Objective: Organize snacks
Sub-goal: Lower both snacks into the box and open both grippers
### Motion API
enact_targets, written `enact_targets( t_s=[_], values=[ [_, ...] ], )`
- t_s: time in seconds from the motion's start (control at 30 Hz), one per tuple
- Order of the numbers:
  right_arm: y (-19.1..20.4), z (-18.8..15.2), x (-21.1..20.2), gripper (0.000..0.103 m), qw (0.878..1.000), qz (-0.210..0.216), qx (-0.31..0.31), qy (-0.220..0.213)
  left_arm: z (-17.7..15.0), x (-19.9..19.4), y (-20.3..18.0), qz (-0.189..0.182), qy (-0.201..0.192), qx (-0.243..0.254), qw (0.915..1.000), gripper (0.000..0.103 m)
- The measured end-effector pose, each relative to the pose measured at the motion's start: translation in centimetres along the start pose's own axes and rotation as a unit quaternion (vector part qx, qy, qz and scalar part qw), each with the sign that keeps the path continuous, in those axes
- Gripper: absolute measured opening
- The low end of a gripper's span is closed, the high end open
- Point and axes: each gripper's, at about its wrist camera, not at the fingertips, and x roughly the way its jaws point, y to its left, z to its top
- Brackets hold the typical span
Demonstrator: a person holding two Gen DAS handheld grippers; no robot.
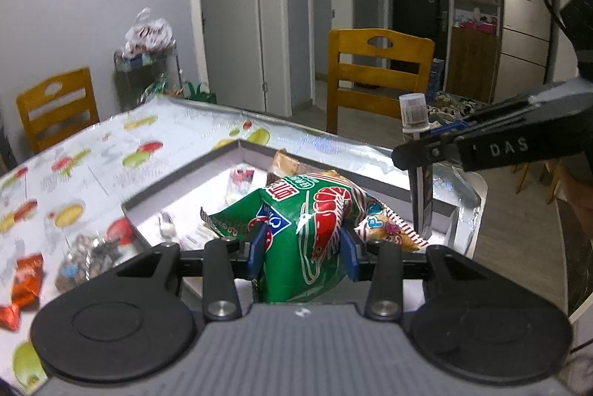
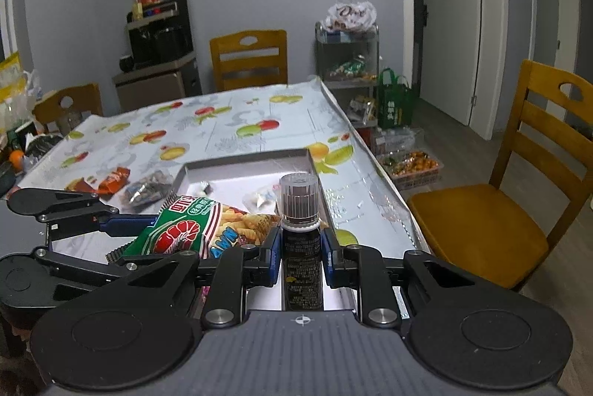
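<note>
Left gripper (image 1: 303, 249): pinching green bag (image 1: 315, 218) over tray (image 2: 244, 163).
Right gripper (image 2: 299, 251): clamped on bottle (image 2: 301, 240).
Risk: bottle may topple on release; bag may foul it.

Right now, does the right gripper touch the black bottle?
Touching. In the right wrist view both blue pads of the right gripper press on the sides of the black bottle.

A tray (image 2: 255, 160) sits on the surface (image 2: 229, 121). Small snacks (image 2: 259, 199) lie in the tray. A snack bag (image 1: 307, 210) is above the tray, with a bottle (image 2: 301, 240) to its right. More snacks (image 2: 148, 188) lie left of the tray.
</note>
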Motion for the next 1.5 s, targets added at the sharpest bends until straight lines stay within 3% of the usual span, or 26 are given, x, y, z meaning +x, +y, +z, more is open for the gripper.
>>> enact_targets(
  t_s=[0.37,0.87,1.07,1.5],
  values=[
    [-0.3,0.1,1.1,0.024,0.999,0.021,-0.023,0.042,-1.1,1.4,-1.3,0.0,0.037,-0.021,0.9991,0.039],
    [-0.4,0.2,5.3,0.024,0.996,0.029,-0.03,0.075,-2.3,0.6,-1.8,0.011,0.029,-0.014,0.9994,0.039],
    [-1.1,0.1,7.3,0.024,0.995,0.025,-0.005,0.097,-2.5,0.5,-1.6,0.014,0.028,-0.012,0.9994,0.039],
    [-1.1,-0.2,7.3,0.025,0.995,0.016,0.01,0.097,-2.5,0.5,-1.7,0.013,0.028,-0.006,0.9995,0.042]
  ],
)
